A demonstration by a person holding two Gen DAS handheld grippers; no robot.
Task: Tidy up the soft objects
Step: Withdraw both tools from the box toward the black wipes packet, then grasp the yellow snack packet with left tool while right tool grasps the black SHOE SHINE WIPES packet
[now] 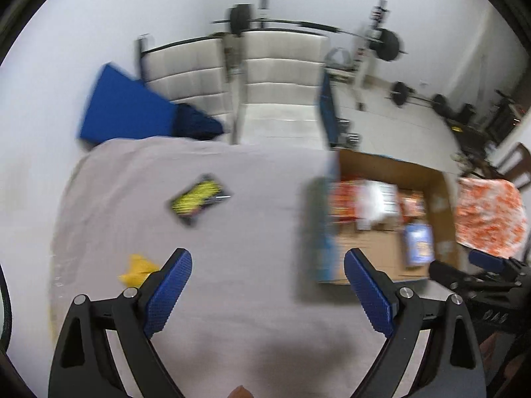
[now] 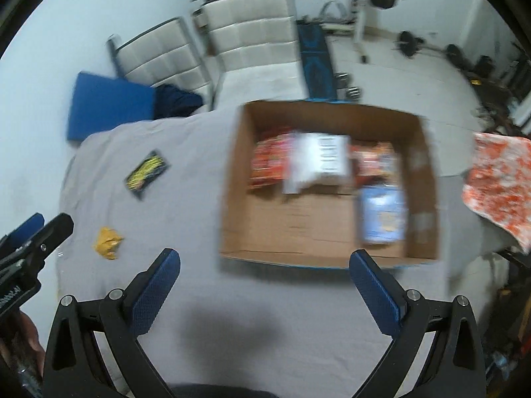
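We see blue textured pads on black arms on our left gripper and our right gripper. Beyond the right one, the brown cardboard box holds red-orange packets, a white packet and a blue packet. Left of it on the pale grey cloth lie a black-and-yellow packet and a crumpled yellow wrapper. To its right hangs an orange-and-white mottled cloth.

Home gym past my table.
I see two white padded chairs by a pale wall, a barbell rack behind, weights on the light floor.
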